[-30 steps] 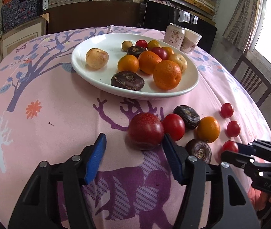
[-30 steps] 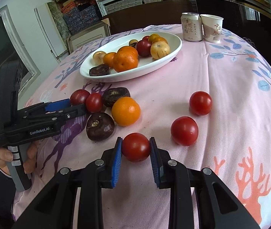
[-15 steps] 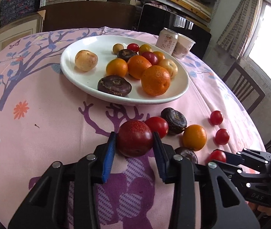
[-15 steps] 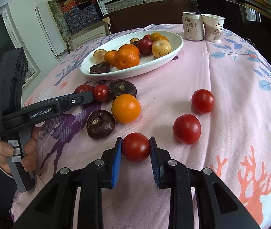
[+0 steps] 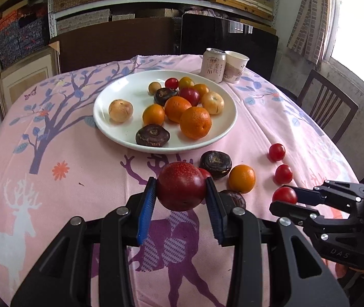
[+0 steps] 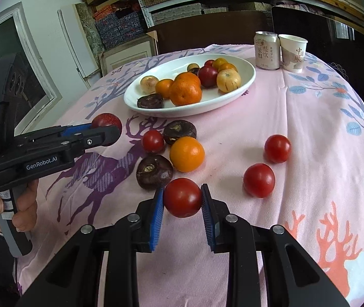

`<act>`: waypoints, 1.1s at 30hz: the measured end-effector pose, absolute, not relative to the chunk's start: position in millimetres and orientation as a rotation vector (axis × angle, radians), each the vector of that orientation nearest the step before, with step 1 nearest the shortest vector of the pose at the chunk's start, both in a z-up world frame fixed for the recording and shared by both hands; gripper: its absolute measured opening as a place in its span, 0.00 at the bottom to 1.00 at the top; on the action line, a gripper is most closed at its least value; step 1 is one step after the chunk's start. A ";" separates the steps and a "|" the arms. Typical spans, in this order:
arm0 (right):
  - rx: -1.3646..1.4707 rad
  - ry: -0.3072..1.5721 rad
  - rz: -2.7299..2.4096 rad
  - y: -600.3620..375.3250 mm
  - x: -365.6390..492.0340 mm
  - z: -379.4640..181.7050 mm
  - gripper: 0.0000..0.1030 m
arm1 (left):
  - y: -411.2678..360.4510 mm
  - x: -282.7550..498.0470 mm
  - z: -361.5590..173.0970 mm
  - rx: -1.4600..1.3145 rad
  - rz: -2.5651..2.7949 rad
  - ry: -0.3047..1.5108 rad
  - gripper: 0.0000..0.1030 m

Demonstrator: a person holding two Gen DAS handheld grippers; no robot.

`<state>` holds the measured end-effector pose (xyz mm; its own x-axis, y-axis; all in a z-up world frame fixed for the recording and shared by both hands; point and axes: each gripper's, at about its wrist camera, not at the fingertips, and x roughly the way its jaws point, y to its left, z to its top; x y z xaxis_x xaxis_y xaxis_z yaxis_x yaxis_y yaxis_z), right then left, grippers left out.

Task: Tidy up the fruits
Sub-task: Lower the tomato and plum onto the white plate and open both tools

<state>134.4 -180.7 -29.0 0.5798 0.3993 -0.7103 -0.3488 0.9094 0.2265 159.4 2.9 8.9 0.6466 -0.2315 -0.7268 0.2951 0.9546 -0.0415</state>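
Between the blue pads of the left tool (image 5: 180,195) a dark red plum (image 5: 181,189) is clamped, the pads pressed against its two sides and the fruit carried just above the pink worktop (image 5: 84,158). To do this step well, the plum is best kept level and carried over the near rim of the white plate (image 5: 105,125), then lowered into the bare patch on the plate's left side, beside the pale yellow fruit (image 5: 120,110), so that the piled oranges (image 5: 195,122) are not knocked. The grip should be loosened only once the plum rests on the plate, since a round fruit is likely to roll.

Further right, loose fruit is left on the worktop: a small red tomato (image 6: 152,141), two dark water chestnuts (image 6: 154,171), an orange (image 6: 187,154) and two more tomatoes (image 6: 259,180).

At the right, the right tool (image 6: 182,199) is closed on a red tomato (image 6: 182,197), held by its sides with the pads narrowly spaced; whether it is fully off the cloth cannot be told. A light squeeze is advised, as tomato skin is judged easy to bruise. The same path to the plate is suggested, one tool at a time, so that the two do not collide over the rim.
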 end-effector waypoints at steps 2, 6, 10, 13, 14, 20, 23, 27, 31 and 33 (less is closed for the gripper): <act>0.058 0.820 0.456 -177.7 136.1 -14.5 0.28 | 3.0 159.8 21.7 0.114 -0.296 0.787 0.36; 0.034 0.754 0.479 -170.9 151.6 21.1 0.28 | 8.8 174.6 42.6 0.122 -0.281 0.759 0.36; 0.038 0.716 0.489 -162.8 183.4 43.9 0.28 | 17.9 204.8 44.5 0.089 -0.239 0.781 0.36; 0.066 0.723 0.484 -156.4 210.1 43.1 0.28 | 21.3 227.4 33.6 0.065 -0.213 0.812 0.36; 0.071 0.729 0.481 -153.1 217.5 40.2 0.28 | 21.7 234.6 28.6 0.063 -0.201 0.822 0.36; 0.097 0.775 0.451 -141.6 265.5 19.3 0.28 | 21.7 268.9 0.9 0.039 -0.166 0.882 0.36; 0.121 0.808 0.432 -140.5 283.8 7.4 0.28 | 23.8 280.4 -7.1 0.001 -0.163 0.898 0.37; 0.169 0.816 0.421 -144.0 294.6 -0.3 0.38 | 27.8 286.4 -10.0 -0.039 -0.125 0.892 0.57; 0.179 0.816 0.417 -147.6 289.5 -2.4 0.45 | 30.5 279.8 -1.4 -0.042 -0.118 0.863 0.64; 0.185 0.812 0.419 -152.0 283.9 -1.3 0.47 | 31.9 275.0 3.9 -0.037 -0.113 0.850 0.66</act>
<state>283.9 -152.0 -1.3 0.6117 0.4309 -0.6634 -0.2909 0.9024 0.3179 275.0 31.9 3.9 0.6544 -0.1149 -0.7474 0.0853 0.9933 -0.0780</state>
